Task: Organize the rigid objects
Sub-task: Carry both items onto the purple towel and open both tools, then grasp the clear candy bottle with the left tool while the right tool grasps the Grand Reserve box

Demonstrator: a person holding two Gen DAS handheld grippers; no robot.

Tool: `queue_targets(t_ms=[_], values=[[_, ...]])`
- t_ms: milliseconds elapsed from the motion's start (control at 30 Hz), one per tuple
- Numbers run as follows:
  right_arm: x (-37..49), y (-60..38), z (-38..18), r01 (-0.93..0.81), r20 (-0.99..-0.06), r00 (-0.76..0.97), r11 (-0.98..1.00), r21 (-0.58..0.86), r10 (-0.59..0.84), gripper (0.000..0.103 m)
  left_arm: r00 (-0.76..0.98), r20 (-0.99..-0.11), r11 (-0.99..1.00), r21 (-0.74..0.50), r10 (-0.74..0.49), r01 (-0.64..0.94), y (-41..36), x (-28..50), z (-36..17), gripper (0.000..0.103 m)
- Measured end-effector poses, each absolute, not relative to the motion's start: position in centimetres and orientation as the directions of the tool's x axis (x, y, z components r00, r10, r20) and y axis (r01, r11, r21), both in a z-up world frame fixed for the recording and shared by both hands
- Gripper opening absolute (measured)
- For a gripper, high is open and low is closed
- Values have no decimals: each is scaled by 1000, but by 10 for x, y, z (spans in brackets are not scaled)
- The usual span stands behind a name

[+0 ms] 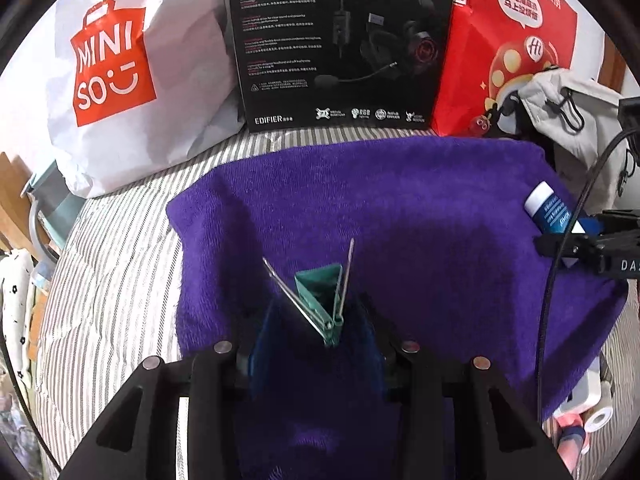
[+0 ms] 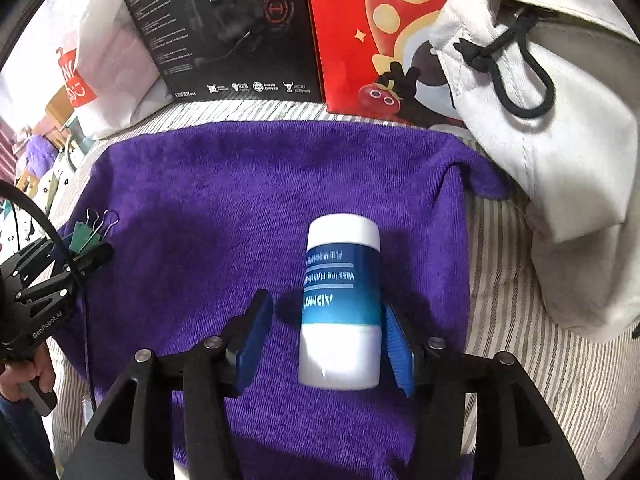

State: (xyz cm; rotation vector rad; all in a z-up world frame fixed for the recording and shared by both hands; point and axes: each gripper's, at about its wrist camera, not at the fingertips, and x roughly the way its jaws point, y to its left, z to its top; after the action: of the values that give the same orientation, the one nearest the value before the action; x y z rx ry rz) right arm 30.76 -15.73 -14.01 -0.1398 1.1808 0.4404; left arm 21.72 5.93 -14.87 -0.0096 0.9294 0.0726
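Left gripper [image 1: 316, 344], low centre of the left wrist view: blue pads closed on a green binder clip [image 1: 320, 300], its two wire handles splayed upward; clip seen again at the left edge of the right wrist view, pinched in that same gripper, with a hand [image 2: 24, 376] on the grip below.

Right gripper [image 2: 324, 340], bottom centre of its own view: blue pads spread wide on either side of a blue-and-white bottle [image 2: 340, 308]; right pad close against the bottle, left pad apart from it; contact not certain.

Bottle lying on a purple towel [image 2: 240, 208], white cap toward the top of the frame.

Beyond the towel: striped bedding [image 1: 120, 260]; along the top, a white Miniso bag [image 1: 120, 80] at upper left, a black headset box [image 1: 340, 40] in the middle, a red box [image 1: 500, 40] at upper right; pale drawstring pouch [image 2: 560, 140] on the right.
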Motion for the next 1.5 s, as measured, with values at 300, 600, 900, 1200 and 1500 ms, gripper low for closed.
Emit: queue_targets(t_ms=[300, 600, 900, 1200, 1500], values=[[283, -173, -123, -381, -918, 319, 919, 105, 237, 58, 588, -806, 996, 23, 67, -81, 54, 194, -142, 53], [223, -199, -76, -381, -884, 381, 917, 116, 271, 68, 644, -765, 994, -76, -4, -84, 49, 139, -95, 67], [153, -229, -46, -339, -856, 420, 927, 158, 300, 76, 593, -792, 985, -171, -143, 9, -2, 99, -106, 71], [110, -261, -69, -265, -887, 376, 948, 176, 269, 76, 541, -840, 997, -72, -52, -17, -17, 99, -144, 73], [109, -266, -83, -249, -895, 361, 952, 180, 264, 76, 529, -849, 1000, -11, -14, 9, -22, 101, -154, 66]])
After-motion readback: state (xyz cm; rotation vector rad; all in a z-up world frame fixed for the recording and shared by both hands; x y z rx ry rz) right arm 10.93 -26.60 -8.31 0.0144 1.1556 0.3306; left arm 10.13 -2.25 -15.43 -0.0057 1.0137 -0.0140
